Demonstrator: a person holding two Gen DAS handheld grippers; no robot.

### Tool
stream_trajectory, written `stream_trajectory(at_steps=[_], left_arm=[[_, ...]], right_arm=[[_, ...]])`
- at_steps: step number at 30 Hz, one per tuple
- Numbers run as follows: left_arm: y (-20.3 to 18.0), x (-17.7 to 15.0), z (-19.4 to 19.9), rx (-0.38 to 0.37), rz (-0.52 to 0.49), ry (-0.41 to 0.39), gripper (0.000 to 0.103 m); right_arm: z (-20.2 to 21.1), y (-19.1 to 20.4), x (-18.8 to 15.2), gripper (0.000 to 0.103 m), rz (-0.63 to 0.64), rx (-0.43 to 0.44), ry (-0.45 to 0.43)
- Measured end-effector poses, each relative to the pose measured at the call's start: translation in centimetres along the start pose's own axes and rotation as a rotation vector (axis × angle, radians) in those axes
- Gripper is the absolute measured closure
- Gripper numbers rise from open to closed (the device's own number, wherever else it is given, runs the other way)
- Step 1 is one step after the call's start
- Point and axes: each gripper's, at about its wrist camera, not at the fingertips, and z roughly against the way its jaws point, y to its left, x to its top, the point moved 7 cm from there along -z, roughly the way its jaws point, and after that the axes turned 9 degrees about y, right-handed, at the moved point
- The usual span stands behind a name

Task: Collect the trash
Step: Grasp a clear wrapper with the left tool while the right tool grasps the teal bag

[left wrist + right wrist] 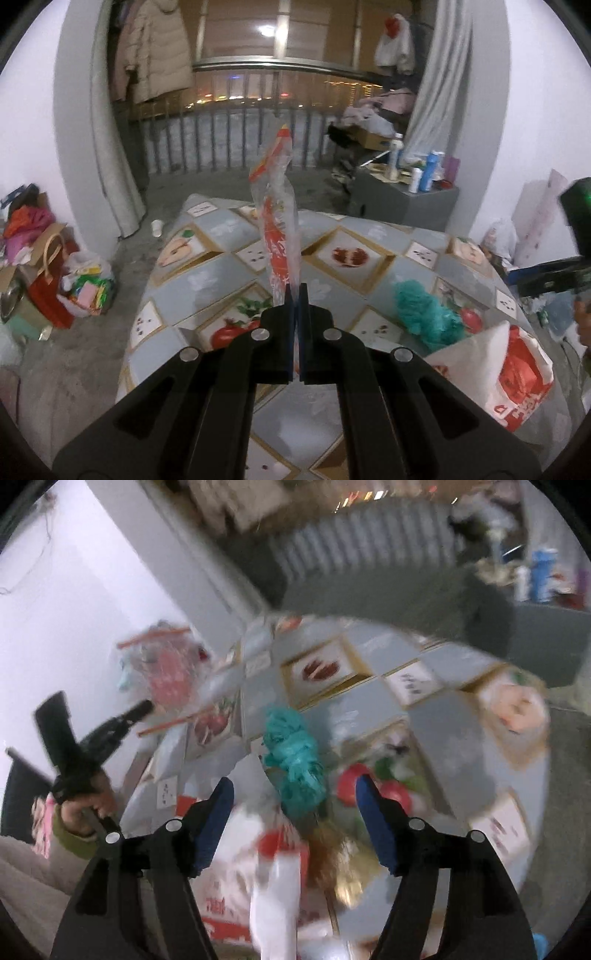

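Observation:
My left gripper (pixel 297 291) is shut on a clear plastic wrapper with red print (pixel 277 206) and holds it upright above the table (pixel 207 280). The wrapper also shows in the blurred right wrist view (pixel 166 668), held by the left gripper (pixel 142 709) at the left. A crumpled teal wad (pixel 424 314) lies on the table; in the right wrist view it (pixel 295 760) lies just ahead of my open, empty right gripper (pixel 295 794). A white bag with red print (pixel 513 373) sits at the table's near right, and shows below the right gripper (pixel 273 886).
The table has a fruit-patterned cloth. On the floor at the left stand a red bag (pixel 48 295), a full plastic bag (pixel 88 284) and a paper cup (pixel 157 227). A grey cabinet with bottles (pixel 406 199) stands behind the table.

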Motion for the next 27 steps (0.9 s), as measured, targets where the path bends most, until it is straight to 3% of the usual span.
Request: stream_trajectory(at_steps=[4, 8, 14, 16, 19, 27], left_arm=[[0.9, -0.2, 0.3, 0.027, 0.008, 0.003, 0.103], [1.7, -0.4, 0.7, 0.046, 0.019, -0.001, 0.103], [2.5, -0.6, 0.8, 0.048, 0.051, 0.004, 0.103], [2.5, -0.7, 0.9, 0.047, 0.053, 0.006, 0.103], [2.5, -0.8, 1.0, 0.049, 0.053, 0.004, 0.103], [3.2, -0.6, 2.7, 0.056, 0.073, -0.024, 0.103]], right_arm=[[-4.5, -0.2, 1.8, 0.036, 0.018, 0.031, 0.14], [-6.6, -0.9, 1.8, 0.036, -0.04, 0.069, 0.222], [-8.5, -0.8, 0.6, 0.056, -0.009, -0.004, 0.298], [-9.0, -0.9, 0.3, 0.07, -0.011, -0.023, 0.31], [-9.0, -1.0, 0.3, 0.078, -0.026, -0.021, 0.303], [-6.9, -1.1, 1.2, 0.084, -0.07, -0.023, 0.207]])
